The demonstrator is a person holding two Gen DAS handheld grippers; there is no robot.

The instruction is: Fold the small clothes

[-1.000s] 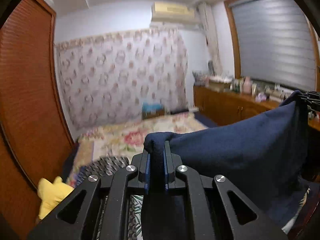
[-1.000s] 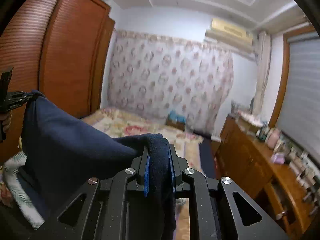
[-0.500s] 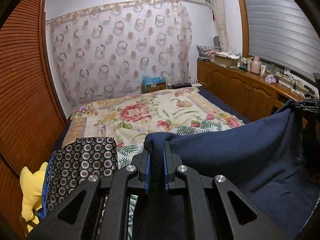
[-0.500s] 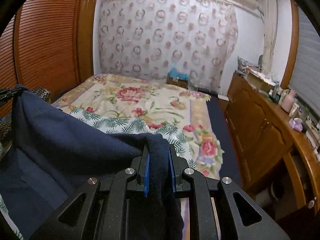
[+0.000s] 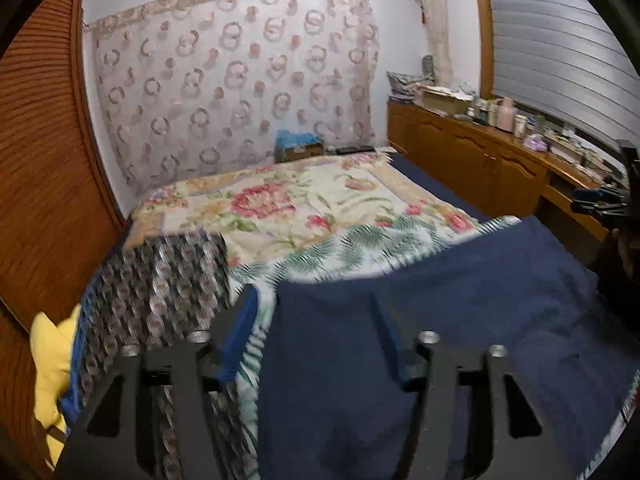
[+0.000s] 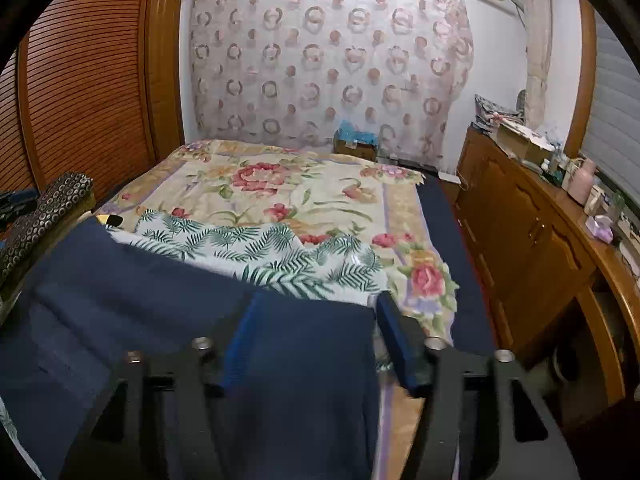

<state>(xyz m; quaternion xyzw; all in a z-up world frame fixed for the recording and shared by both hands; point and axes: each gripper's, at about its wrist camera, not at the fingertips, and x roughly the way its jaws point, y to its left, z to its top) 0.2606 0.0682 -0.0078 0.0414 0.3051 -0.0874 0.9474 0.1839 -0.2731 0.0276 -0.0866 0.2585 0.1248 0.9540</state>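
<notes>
A navy blue garment (image 5: 472, 300) lies spread across the near end of the bed. In the left wrist view my left gripper (image 5: 320, 320) has its jaws opening. The garment's corner lies between them and drapes over the right finger, and the left pad (image 5: 246, 316) stands free of it. In the right wrist view my right gripper (image 6: 316, 330) is likewise opening, with the navy garment (image 6: 132, 300) lying loose between its blue pads (image 6: 394, 336). Each gripper shows at the edge of the other's view: the right gripper (image 5: 600, 200) and the left gripper (image 6: 16, 200).
A palm-leaf cloth (image 5: 344, 248) lies under the garment on the floral bedspread (image 6: 280, 176). A folded dark patterned cloth (image 5: 168, 276) and a yellow item (image 5: 52, 360) sit at the left. A wooden cabinet (image 6: 532, 232) with several bottles runs along the right, and a slatted wardrobe (image 6: 84, 80) stands on the left.
Both grippers came down towards the bed and opened, letting go of the navy garment's corners. The garment, held up and stretched between them before, now lies on the bed.
</notes>
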